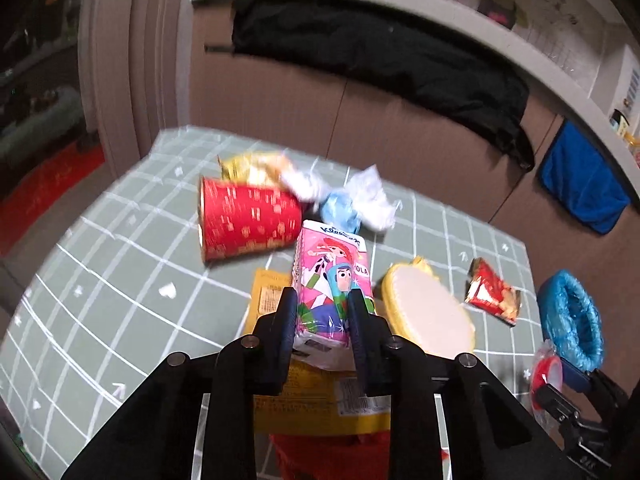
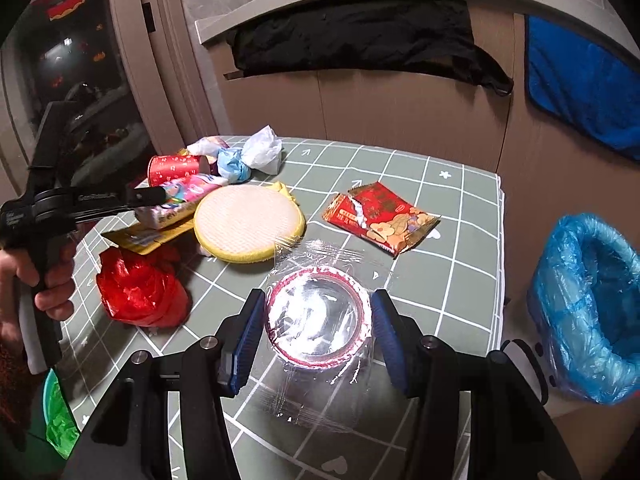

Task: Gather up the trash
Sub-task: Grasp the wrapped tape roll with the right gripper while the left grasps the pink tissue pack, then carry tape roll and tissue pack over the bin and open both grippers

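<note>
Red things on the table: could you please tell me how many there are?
3: a red cup lying at the far left, a red bag near left, a red wrapper right of centre. More may be hidden.

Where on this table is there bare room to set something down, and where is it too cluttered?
Bare checked tablecloth lies between the red snack wrapper and the table edge beside the blue-lined bin. The far right corner behind the wrapper is bare too. It is crowded on the left, where the red cup, tissue pack, round yellow pad and red bag cluster.
</note>
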Tool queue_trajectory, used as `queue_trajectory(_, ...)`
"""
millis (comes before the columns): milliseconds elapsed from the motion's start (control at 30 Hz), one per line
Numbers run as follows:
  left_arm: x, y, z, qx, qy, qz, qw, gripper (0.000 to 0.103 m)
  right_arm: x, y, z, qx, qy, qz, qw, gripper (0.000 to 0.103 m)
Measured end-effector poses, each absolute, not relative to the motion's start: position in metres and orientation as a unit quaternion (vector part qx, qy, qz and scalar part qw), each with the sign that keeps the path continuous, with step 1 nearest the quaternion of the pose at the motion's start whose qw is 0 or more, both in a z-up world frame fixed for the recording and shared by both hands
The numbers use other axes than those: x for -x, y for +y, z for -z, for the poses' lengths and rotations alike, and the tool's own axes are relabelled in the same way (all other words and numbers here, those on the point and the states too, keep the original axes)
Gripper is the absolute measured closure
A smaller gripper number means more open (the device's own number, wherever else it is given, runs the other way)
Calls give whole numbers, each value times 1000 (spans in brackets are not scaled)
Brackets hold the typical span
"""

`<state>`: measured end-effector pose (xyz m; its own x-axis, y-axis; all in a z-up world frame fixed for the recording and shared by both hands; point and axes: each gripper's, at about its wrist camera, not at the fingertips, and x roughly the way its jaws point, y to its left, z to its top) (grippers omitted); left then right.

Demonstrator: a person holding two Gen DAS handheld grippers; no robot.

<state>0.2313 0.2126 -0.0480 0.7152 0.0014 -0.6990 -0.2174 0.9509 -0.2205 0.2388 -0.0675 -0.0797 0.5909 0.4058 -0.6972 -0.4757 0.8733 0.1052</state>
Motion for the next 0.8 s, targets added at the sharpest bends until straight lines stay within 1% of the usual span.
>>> queue_trajectory(133,-217,203,26,123,340,-62,930,77,-236,-68,75,48,371,-248,893,53)
queue_trajectory(333,-196,183,1,111,311,-42,943,77,-229,-74,58,50,347,-246,904,53)
queue_trajectory(633,-168,147,-19,108,288,-6,951,77,-214,-96,25,47,304,-235,922,53)
queue_trajectory(800,-162,125,-24,105,291,22,951,77,-203,-111,5,46,275,-228,933,53)
